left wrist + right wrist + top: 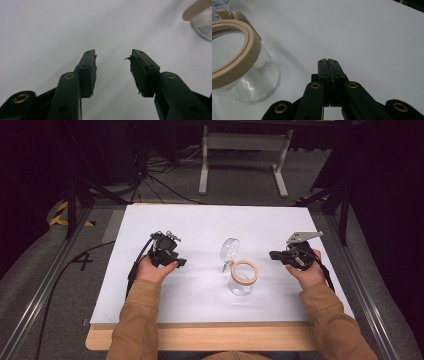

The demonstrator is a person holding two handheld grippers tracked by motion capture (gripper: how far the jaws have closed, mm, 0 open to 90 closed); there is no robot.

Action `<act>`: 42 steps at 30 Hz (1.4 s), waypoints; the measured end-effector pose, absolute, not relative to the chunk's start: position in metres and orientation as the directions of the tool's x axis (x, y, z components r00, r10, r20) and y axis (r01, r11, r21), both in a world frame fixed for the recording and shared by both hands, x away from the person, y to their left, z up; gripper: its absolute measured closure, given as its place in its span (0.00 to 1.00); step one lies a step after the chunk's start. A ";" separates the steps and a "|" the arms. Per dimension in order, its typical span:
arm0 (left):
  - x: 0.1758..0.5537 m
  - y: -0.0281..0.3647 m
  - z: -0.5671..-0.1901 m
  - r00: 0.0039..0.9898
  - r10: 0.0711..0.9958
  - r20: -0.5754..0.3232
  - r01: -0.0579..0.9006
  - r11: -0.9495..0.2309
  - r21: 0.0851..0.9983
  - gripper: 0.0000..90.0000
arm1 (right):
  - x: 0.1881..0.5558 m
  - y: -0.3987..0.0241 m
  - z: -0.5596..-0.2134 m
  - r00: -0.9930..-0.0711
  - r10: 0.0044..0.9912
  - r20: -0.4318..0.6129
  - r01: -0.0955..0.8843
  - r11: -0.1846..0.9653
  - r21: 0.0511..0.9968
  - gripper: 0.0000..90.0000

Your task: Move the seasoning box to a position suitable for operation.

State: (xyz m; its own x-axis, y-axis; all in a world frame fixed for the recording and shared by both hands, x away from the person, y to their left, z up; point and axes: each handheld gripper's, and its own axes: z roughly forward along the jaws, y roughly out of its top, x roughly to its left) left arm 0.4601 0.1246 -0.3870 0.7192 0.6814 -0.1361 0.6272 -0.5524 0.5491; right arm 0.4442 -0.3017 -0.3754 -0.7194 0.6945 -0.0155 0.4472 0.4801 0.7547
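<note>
A clear glass jar (241,279) with a tan ring around its mouth stands near the middle of the white table, its hinged glass lid (229,250) flipped open behind it. The jar (239,67) also sits at the left of the right gripper view, and its edge (200,20) shows at the top right of the left gripper view. My left gripper (179,262) hovers left of the jar, its jaws apart and empty (112,67). To the jar's right, my right gripper (274,254) points at it with jaws pressed together on nothing (328,65).
The white sheet (200,225) covers the table, with a bare wooden strip (210,337) along the near edge. Metal rails (45,285) run along both sides. A white frame stand (245,155) and cables lie on the floor beyond.
</note>
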 end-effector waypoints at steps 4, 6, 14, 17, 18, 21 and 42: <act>0.457 0.120 -0.382 0.740 0.656 -0.151 0.615 -0.568 0.547 0.68 | 0.444 -0.302 -0.376 -0.725 0.689 -0.006 0.448 0.479 0.755 1.00; 0.454 0.119 -0.377 0.744 0.652 -0.147 0.607 -0.568 0.556 0.69 | 0.444 -0.300 -0.376 -0.730 0.683 -0.006 0.447 0.485 0.752 1.00; 0.444 0.115 -0.360 0.769 0.627 -0.127 0.556 -0.557 0.616 0.67 | 0.441 -0.285 -0.382 -0.778 0.628 0.004 0.430 0.528 0.733 0.99; 0.440 0.112 -0.356 0.773 0.627 -0.098 0.532 -0.556 0.638 0.63 | 0.440 -0.275 -0.387 -0.797 0.604 0.002 0.423 0.556 0.715 1.00; 0.439 0.112 -0.355 0.776 0.624 -0.092 0.523 -0.556 0.646 0.62 | 0.440 -0.272 -0.389 -0.801 0.599 0.006 0.427 0.563 0.707 0.99; 0.437 0.110 -0.352 0.783 0.614 -0.098 0.517 -0.554 0.653 0.61 | 0.440 -0.264 -0.396 -0.812 0.583 0.014 0.431 0.584 0.688 0.99; 0.437 0.108 -0.352 0.790 0.603 -0.110 0.512 -0.551 0.658 0.61 | 0.439 -0.250 -0.411 -0.844 0.535 0.050 0.439 0.633 0.637 1.00</act>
